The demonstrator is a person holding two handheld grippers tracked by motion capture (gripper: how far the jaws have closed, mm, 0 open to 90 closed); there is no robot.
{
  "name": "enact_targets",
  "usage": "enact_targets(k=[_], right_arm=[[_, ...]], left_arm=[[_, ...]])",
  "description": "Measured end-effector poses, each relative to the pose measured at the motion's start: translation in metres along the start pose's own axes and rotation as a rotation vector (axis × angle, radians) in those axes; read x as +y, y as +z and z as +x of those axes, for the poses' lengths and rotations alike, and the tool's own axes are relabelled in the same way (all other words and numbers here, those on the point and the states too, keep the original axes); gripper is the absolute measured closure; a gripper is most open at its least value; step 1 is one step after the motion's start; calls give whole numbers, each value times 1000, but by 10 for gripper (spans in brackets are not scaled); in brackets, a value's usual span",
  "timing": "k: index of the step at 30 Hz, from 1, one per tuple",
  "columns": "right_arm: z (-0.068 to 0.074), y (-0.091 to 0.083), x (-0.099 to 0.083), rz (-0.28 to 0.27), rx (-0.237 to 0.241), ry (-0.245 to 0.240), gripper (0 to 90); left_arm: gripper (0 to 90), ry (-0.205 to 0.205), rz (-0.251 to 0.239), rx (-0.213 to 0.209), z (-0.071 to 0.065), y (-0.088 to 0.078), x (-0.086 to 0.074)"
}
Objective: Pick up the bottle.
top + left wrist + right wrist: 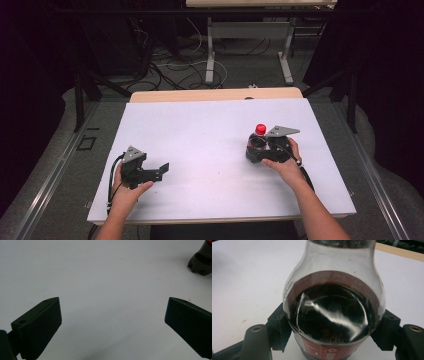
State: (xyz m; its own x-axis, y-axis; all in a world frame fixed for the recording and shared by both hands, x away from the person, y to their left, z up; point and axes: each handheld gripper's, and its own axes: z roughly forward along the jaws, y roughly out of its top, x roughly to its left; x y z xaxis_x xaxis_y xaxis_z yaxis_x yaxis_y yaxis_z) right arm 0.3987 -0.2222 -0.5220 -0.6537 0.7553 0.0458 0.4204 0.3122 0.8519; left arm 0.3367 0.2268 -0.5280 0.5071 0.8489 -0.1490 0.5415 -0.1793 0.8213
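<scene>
A clear plastic bottle [256, 141] with a red cap, a red label and dark drink in it stands upright on the right part of the white table top [210, 130]. My right gripper [258, 149] is shut on its lower body. In the right gripper view the bottle [332, 302] sits between the two black jaws of that gripper [333, 327], which press on both sides at label height. My left gripper [160, 172] rests low on the left part of the table, open and pointing right. In the left gripper view its jaws [113, 305] stand wide apart over bare white surface, with the bottle's base [201, 262] far off.
A wooden strip [215, 94] runs along the table's far edge. Beyond it are floor cables [175, 70] and the legs of another desk [210, 55]. Metal rails [60, 165] flank the table on both sides.
</scene>
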Motion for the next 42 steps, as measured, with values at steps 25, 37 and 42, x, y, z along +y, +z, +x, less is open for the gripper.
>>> enact_targets(k=[25, 37, 42], right_arm=[[82, -24, 21, 25, 277, -205, 292], [99, -25, 16, 27, 338, -253, 293], [102, -24, 15, 30, 350, -258, 293]], left_arm=[[98, 152, -77, -203, -59, -10, 40], [198, 242, -73, -357, -108, -13, 72], [221, 260, -65, -377, -121, -11, 84]])
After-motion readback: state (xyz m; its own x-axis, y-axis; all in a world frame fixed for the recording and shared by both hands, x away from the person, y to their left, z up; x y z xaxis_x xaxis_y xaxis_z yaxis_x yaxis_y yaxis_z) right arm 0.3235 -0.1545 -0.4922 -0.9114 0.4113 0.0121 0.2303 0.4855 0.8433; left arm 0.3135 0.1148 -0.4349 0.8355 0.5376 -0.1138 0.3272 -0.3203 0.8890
